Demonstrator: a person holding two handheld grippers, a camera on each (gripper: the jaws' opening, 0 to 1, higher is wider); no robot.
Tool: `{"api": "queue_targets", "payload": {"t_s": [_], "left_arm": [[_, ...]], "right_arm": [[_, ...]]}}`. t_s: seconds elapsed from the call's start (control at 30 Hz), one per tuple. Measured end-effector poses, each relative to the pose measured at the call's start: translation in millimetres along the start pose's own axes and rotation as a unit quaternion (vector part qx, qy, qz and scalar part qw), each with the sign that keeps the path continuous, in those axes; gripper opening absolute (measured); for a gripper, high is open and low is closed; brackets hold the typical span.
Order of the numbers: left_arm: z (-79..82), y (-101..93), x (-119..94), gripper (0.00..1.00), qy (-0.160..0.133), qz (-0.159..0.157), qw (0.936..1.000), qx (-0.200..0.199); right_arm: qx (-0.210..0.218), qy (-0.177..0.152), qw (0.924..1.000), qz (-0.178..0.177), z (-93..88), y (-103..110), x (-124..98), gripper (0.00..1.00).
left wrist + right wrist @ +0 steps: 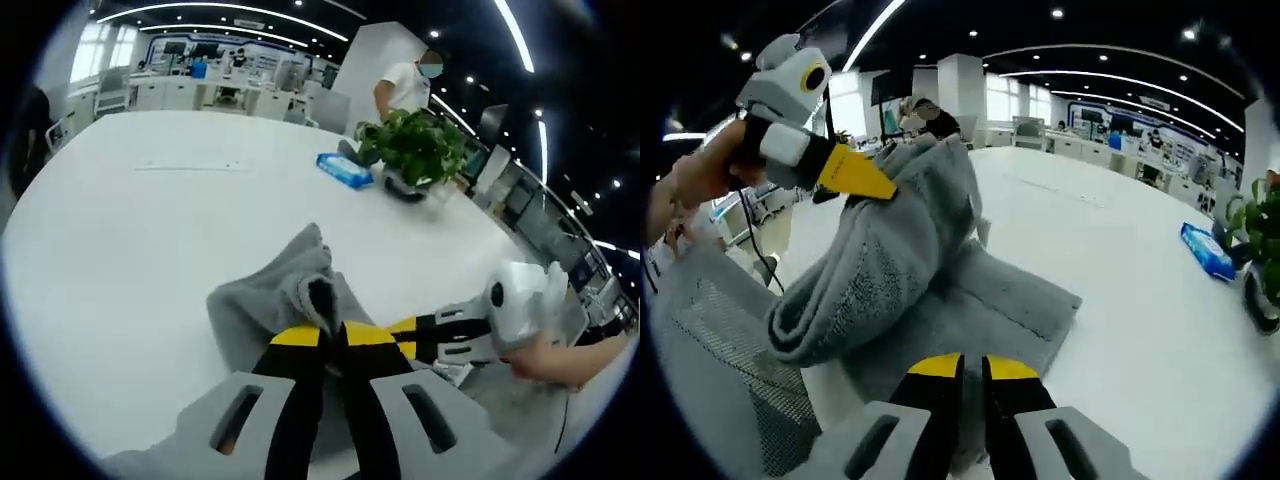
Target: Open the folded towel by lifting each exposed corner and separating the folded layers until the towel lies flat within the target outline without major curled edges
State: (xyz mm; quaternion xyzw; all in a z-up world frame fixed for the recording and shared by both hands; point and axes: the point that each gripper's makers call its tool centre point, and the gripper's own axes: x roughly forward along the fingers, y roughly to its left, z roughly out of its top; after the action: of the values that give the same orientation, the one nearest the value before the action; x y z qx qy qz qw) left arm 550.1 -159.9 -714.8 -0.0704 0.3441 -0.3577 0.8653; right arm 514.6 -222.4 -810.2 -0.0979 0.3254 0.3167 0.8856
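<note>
Plant (420, 150), blue pack (344, 169) behind towel (275, 300); grip unclear.

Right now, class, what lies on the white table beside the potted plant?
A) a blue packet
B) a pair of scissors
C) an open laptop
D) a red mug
A: in the left gripper view a blue packet lies flat on the white table just beside the potted plant, beyond the grey towel.

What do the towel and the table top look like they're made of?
Towel: grey terry cloth, judging by its nubbly pile and soft, thick folds. Table: smooth white top with a dull sheen, probably laminate or painted board; the views don't settle which.
</note>
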Motion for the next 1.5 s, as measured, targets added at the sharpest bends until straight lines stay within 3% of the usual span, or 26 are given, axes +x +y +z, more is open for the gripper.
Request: {"api": "queue_targets", "payload": {"t_s": [0.13, 0.17, 0.53, 1.03, 1.5], "left_arm": [[-1.1, -1.2, -0.3, 0.05, 0.000, -0.002, 1.0000, -0.001], [-1.3, -1.6, -0.7, 0.05, 0.001, -0.002, 1.0000, 0.000], [-1.0, 1.7, -3.7, 0.05, 0.003, 0.001, 1.0000, 0.007], [1.1, 13.7, -15.3, 0.05, 0.001, 0.013, 0.9999, 0.006], [-6.2, 23.1, -19.4, 0.05, 0.002, 0.021, 0.9998, -0.004]], "right_arm": [[-0.049, 0.042, 0.9979, 0.003, -16.6, 5.2, 16.9, 0.05], [-0.054, 0.028, 0.9982, 0.002, -11.1, 5.2, 15.7, 0.05], [-0.060, 0.042, 0.9973, -0.005, -16.6, -1.1, 7.7, 0.04], [-0.034, 0.054, 0.9976, -0.028, -28.7, -22.0, -6.8, 0.04], [0.023, 0.063, 0.9962, -0.056, -48.0, -51.9, -31.1, 0.04]]}}
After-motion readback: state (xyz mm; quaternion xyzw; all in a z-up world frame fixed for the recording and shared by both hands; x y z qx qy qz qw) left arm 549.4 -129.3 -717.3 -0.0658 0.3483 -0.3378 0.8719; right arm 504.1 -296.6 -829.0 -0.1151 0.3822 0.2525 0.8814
